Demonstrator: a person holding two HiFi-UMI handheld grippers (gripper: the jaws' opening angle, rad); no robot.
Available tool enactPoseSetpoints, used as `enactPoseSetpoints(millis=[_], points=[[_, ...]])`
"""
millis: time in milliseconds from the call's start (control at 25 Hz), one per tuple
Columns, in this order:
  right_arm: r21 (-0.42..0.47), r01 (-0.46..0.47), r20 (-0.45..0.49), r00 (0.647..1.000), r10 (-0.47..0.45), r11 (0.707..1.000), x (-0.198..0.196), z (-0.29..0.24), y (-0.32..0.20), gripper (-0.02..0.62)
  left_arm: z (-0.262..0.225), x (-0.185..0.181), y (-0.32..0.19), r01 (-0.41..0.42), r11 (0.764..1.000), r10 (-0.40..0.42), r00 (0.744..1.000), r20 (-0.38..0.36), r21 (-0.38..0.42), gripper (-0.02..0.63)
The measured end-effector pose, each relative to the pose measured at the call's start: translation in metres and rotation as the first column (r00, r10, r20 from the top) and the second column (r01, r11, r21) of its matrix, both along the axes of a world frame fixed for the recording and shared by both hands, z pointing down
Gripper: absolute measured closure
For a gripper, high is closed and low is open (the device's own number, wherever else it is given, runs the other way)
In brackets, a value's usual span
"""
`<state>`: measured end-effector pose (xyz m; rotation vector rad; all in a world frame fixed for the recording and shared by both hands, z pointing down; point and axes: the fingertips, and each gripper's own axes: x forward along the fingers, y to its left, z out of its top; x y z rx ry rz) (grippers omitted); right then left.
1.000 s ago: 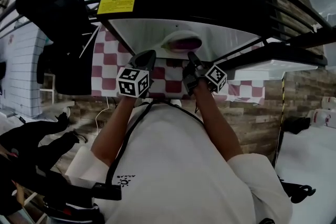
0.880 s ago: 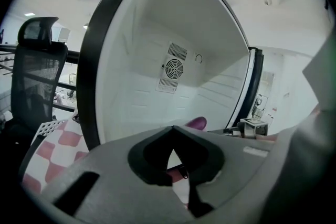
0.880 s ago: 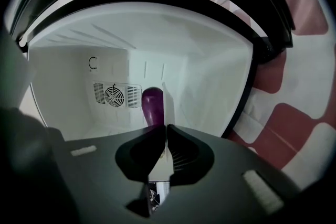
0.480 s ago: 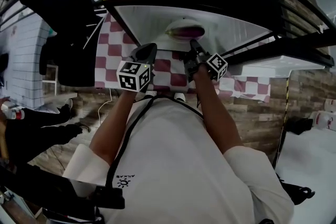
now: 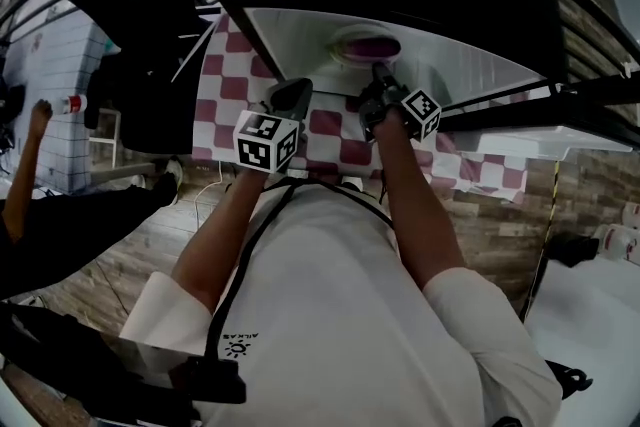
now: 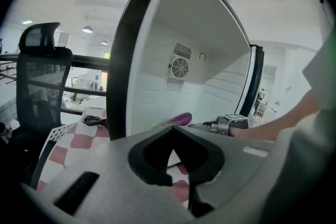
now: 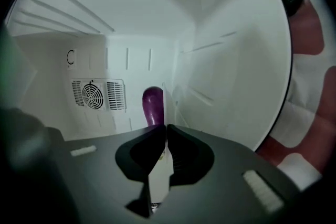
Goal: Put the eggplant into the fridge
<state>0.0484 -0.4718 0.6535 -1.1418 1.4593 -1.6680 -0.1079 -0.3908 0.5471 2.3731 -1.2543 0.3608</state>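
Eggplant [image 7: 153, 105]: small, glossy and deep purple, rounded at its far end. It stands out from the tips of the right tool [image 7: 165, 128] at the middle of the right gripper view, inside the white cavity of the fridge [image 7: 226, 60]. I cannot see it resting on anything yet.
Handling: probably light and firm, with a slick skin that would bruise under a hard pinch. The stem end looks the surest hold; the thick body would need a wider grip.
Right tool: jaws drawn almost together, seemingly pinching the eggplant's thin stem end.
Left tool [image 6: 173, 129]: jaws together with nothing in them, at the lower centre of the left gripper view, outside the fridge.
Fridge: open, with white walls and a round fan grille [image 7: 93, 94] at the left of the right gripper view.
Table [image 5: 330, 130]: covered in a red-and-white checked cloth, under the fridge.
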Motion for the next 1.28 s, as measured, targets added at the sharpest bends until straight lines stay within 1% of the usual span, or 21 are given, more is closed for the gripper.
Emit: enactPoseSetpoints(millis=[240, 640, 880, 1120, 1160, 1280], points=[[-0.029, 0.008, -0.026, 1.0, -0.009, 1.0, -0.007, 0.007, -0.01, 0.572, 0.002, -0.002, -0.004, 0.001, 1.0, -0.001, 1.0, 0.002, -0.008, 0.6], [-0.134, 0.007, -0.065, 0.998, -0.016, 0.991, -0.008, 0.018, -0.017, 0.574, 0.004, -0.006, -0.01, 0.022, 1.0, -0.022, 1.0, -0.001, -0.019, 0.6], [-0.151, 0.017, -0.083, 0.996, -0.03, 0.988, -0.009, 0.018, -0.021, 0.574, 0.006, -0.001, -0.011, 0.016, 1.0, -0.016, 1.0, 0.014, -0.022, 0.6], [-0.162, 0.046, -0.096, 0.993, -0.063, 0.986, -0.013, 0.02, -0.026, 0.572, 0.009, -0.001, -0.015, 0.019, 0.999, -0.019, 1.0, 0.015, -0.028, 0.6], [-0.16, 0.051, -0.095, 0.993, -0.066, 0.986, -0.015, 0.019, -0.027, 0.569, 0.01, -0.001, -0.015, 0.02, 0.999, -0.019, 1.0, 0.016, -0.029, 0.6], [-0.151, 0.06, -0.087, 0.994, -0.073, 0.987, -0.018, 0.015, -0.027, 0.518, 0.009, -0.001, -0.016, 0.019, 0.999, -0.019, 1.0, 0.012, -0.03, 0.6]])
